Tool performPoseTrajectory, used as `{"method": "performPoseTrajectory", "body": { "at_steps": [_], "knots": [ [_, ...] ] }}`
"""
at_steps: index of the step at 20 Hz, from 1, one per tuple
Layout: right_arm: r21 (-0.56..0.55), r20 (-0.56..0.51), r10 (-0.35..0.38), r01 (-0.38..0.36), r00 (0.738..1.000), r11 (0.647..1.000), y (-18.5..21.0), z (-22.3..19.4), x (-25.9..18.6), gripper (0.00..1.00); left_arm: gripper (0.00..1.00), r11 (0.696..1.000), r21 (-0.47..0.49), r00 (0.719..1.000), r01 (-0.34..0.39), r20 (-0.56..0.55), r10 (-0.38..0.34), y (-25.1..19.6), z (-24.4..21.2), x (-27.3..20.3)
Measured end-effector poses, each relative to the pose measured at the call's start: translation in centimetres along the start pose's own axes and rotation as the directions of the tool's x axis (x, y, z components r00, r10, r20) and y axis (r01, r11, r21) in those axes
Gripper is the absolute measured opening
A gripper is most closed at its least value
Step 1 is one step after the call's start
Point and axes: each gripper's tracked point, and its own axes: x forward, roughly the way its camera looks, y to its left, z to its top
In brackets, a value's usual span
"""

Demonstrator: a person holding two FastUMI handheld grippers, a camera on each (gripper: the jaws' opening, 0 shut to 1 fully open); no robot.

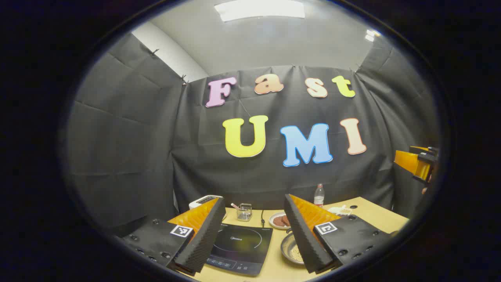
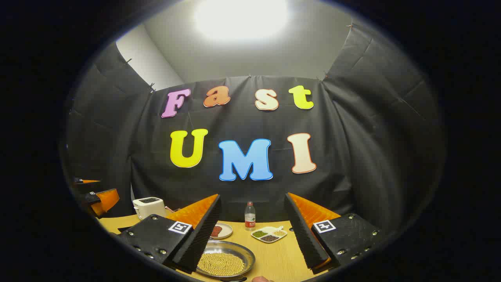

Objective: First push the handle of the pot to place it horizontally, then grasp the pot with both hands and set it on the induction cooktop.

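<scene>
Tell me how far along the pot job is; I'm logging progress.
Nothing looks done yet. The pot, holding yellowish beans, sits on the wooden table, not on the induction cooktop, whose surface is bare. In hand: nothing; the left tool and right tool are both open above the table. The handle can't be made out. Left: pushing the handle, the two-handed grasp, the placement.

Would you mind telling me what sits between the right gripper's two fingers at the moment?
In the right gripper view, the open fingers frame the pot of yellow beans nearest, then a divided dish and a water bottle farther back on the table.
</scene>
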Motion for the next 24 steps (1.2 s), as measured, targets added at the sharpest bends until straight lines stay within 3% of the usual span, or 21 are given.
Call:
{"method": "performPoseTrajectory", "body": {
  "at_steps": [1,7,15,18,19,24],
  "knots": [
    [0.007,-0.003,-0.007,0.007,1.0,1.0,-0.1,-0.1,0.0,0.97,0.92,1.0,-0.001,1.0,-0.002,0.003,0.002,0.0,0.0,0.0],
    [0.012,-0.008,-0.016,0.016,1.0,1.0,-0.1,-0.5,0.1,0.97,1.0,1.0,-0.015,0.999,0.019,0.044,-0.019,0.0,1.8,-0.9],
    [0.002,-0.022,0.043,-0.043,0.999,0.999,2.5,-1.0,0.4,0.97,1.0,1.0,0.012,0.999,-0.007,0.051,0.007,0.1,1.9,-1.6],
    [0.005,-0.027,0.057,-0.057,0.998,0.998,3.5,-1.1,0.5,0.97,0.92,1.0,0.012,0.998,-0.008,0.055,0.007,0.0,2.0,-1.9],
    [0.004,-0.027,0.062,-0.062,0.998,0.998,3.8,-1.1,0.5,0.97,0.97,1.0,0.013,0.999,-0.006,0.051,0.006,-0.1,1.8,-2.1],
    [0.01,-0.035,0.067,-0.066,0.997,0.998,4.2,-1.4,0.1,0.97,0.97,1.0,-0.001,0.999,-0.007,0.05,0.007,0.4,1.8,-2.4]
  ]
}}
